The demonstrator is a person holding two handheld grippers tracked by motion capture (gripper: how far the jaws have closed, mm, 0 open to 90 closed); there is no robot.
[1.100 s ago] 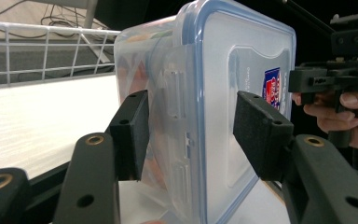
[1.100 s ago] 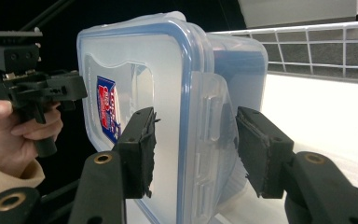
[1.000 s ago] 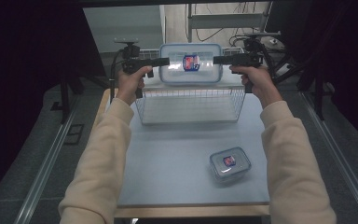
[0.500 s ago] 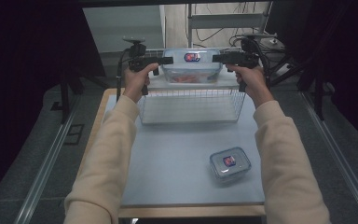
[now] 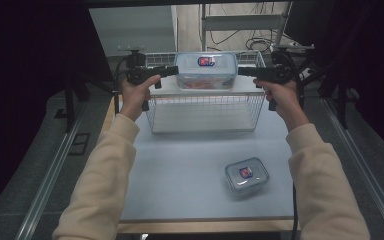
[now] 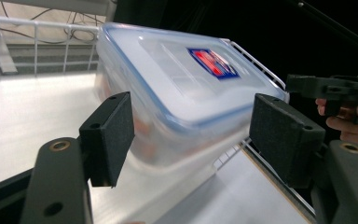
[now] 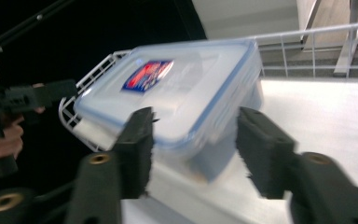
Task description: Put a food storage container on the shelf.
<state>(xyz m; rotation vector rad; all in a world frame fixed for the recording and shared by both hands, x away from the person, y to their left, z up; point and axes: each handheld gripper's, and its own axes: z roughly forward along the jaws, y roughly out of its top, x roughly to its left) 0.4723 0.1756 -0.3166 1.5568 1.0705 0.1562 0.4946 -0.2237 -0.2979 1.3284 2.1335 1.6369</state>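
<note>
A pale grey surface with a wooden front edge stands in a dim room, lit from above while both sides fall into black. Grey carpeted floor flanks it, crossed by metal rails. Beyond, a metal shelf frame holds tangled cables against a light wall.

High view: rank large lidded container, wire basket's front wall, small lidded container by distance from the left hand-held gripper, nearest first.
1. Large lidded container: right at the tips of the left hand-held gripper, at the table's far end.
2. Wire basket's front wall: below and toward the person from that gripper.
3. Small lidded container: near-right part of the table, clearly farthest.
</note>
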